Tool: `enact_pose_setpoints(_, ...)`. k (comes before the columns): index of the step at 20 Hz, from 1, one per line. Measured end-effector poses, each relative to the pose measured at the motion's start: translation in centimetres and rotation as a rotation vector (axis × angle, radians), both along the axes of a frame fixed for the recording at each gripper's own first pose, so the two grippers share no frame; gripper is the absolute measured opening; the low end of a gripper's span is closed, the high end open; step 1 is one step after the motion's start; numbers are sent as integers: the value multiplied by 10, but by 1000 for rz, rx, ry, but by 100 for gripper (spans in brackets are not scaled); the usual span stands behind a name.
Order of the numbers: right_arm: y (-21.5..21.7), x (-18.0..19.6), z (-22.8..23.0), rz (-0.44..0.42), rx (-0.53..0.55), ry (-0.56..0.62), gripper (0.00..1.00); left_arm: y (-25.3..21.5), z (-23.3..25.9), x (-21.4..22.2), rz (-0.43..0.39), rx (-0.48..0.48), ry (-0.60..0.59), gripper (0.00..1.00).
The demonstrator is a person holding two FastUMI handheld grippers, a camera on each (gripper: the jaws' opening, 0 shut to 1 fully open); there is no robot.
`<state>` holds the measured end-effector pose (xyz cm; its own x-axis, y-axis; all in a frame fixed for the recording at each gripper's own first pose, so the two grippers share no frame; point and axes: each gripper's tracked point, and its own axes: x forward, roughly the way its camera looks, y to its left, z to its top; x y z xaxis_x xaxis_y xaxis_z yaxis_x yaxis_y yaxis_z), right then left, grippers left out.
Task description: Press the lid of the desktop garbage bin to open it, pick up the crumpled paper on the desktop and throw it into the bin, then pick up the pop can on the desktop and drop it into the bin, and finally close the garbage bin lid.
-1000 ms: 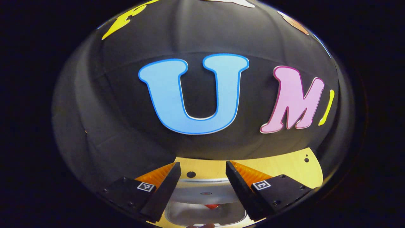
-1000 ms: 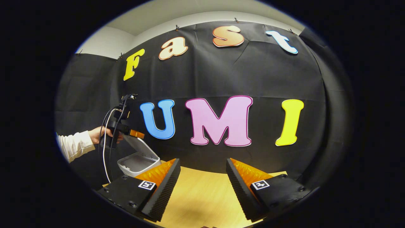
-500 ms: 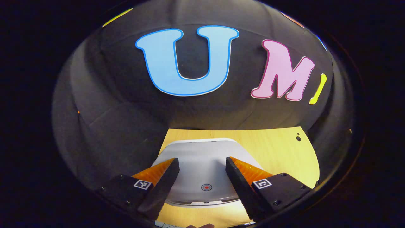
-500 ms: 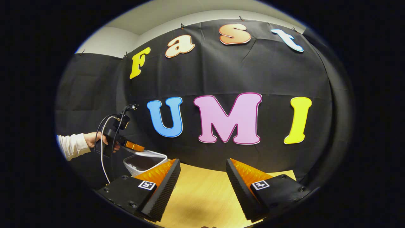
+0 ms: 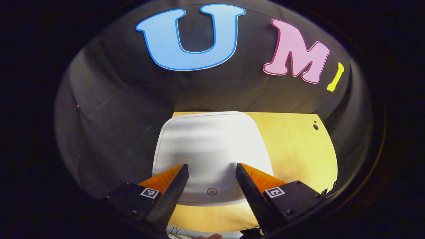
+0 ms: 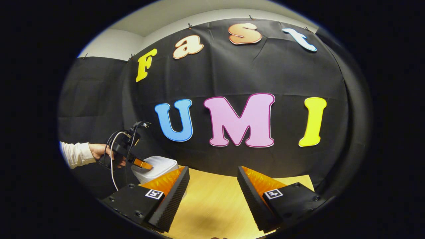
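Lid (image 5: 209, 146) now down flat under left hand-held gripper (image 5: 211, 181).

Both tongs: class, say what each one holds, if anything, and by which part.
Nothing is held. The left tongs are open above the bin lid, gripping nothing. The right tongs are open over the bare table.

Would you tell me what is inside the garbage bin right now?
The white lid lies flat over the garbage bin, so its contents are hidden. The left hand-held gripper rests open above the lid.
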<state>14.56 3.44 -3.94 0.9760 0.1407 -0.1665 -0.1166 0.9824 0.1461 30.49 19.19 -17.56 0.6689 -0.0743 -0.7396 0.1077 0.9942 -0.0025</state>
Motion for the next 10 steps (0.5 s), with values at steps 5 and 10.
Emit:
enact_pose_setpoints(5,10,-4,-5,18,6,7,94,0,-8,0,-13,25,-34,100)
enact_pose_setpoints(10,10,-8,-6,18,-32,7,94,-4,2,7,-10,-26,-163,99)
